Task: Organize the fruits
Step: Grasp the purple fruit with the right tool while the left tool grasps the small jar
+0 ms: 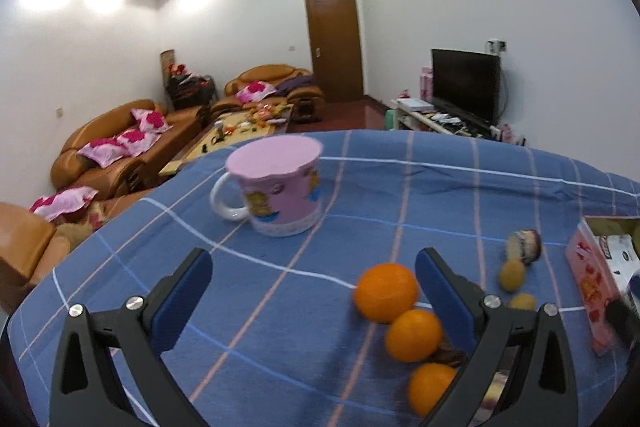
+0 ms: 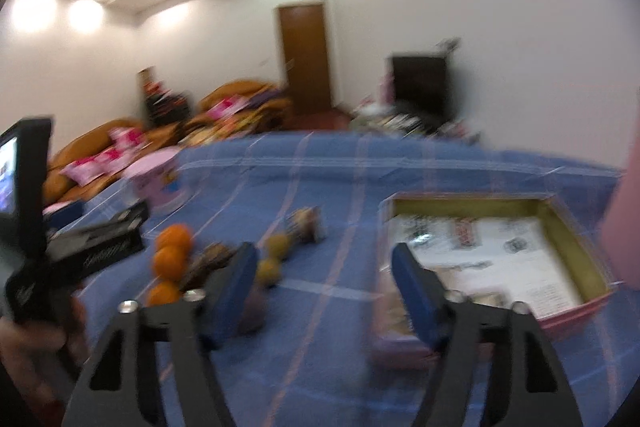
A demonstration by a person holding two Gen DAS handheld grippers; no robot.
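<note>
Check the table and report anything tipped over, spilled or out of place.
One thing: a small jar lies on its side on the blue cloth, beside the yellowish fruits. The pink mug stands upright, and nothing looks spilled. The right view is too blurred to add more.

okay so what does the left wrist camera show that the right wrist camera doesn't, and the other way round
Only the left wrist view shows the mug's white handle and the left gripper from behind, jaws open and empty. Only the right wrist view shows the inside of the open box, the right gripper with nothing between its jaws, and the hand holding the left gripper. Both show the three oranges in a row, the pink mug, and the blue checked tablecloth.
</note>
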